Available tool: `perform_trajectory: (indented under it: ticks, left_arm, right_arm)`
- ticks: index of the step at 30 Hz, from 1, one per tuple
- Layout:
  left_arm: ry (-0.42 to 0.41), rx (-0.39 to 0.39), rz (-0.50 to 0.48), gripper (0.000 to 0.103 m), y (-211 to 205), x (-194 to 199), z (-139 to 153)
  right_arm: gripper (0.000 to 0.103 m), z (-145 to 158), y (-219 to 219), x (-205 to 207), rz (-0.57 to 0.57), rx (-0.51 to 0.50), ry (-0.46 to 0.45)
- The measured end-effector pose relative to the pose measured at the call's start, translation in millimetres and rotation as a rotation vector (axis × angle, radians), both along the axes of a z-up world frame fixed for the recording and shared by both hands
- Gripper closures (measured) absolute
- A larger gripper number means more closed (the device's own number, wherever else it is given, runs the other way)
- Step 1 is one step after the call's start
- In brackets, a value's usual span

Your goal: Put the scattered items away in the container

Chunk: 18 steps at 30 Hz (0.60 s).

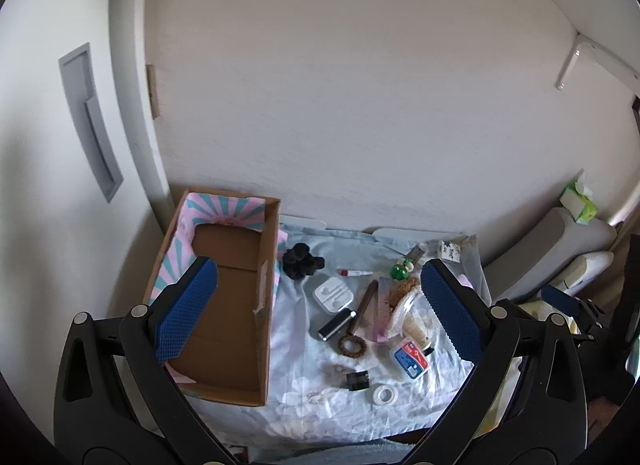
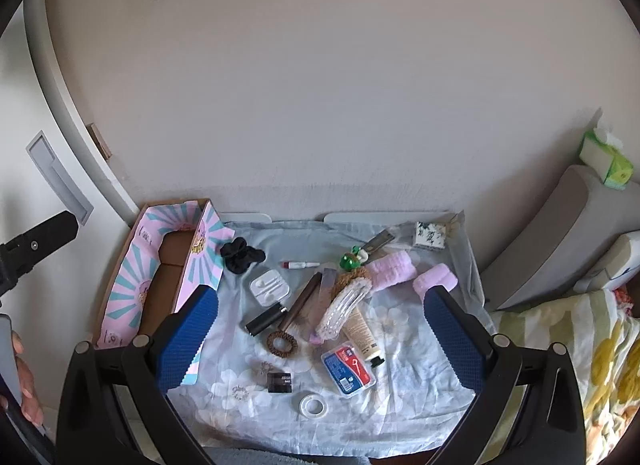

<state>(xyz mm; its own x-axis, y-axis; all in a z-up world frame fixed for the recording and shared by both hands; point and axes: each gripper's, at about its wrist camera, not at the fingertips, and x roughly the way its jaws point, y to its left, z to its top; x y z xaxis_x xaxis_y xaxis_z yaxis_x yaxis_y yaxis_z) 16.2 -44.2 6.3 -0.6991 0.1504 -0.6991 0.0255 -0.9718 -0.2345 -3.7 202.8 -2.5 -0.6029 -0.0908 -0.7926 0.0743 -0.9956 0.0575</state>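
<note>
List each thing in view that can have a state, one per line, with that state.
Cardboard box: open, nothing inside.
Left gripper: open, holding nothing.
Right gripper: open, holding nothing.
Earphone case: shut, on the cloth.
Hand cream tube: capped, lying flat.
Floss pick box: shut.
Tape roll: lying flat.

The box (image 1: 224,317) has its near-left corner hidden behind the left gripper's finger (image 1: 186,313). In the right wrist view its near end sits behind a blue pad (image 2: 186,341) too. The headband (image 1: 466,279) barely peeks past the other pad (image 1: 450,315). Print on the floss case (image 2: 349,368) is too small to read.
</note>
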Motion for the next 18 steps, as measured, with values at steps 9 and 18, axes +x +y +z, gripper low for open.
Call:
perform_trajectory:
  ticks: [9,18]
  left_arm:
    - [-0.033,-0.054,-0.068,0.001,24.3,-13.3,-24.7]
    - [-0.101,-0.078,-0.211,0.001,84.3,-37.3,-83.3]
  right_arm:
    - [0.000,-30.5,48.0,3.0,-0.061,0.072,-0.041]
    - [0.000,-80.3,93.9,3.6,-0.064,0.123,-0.089]
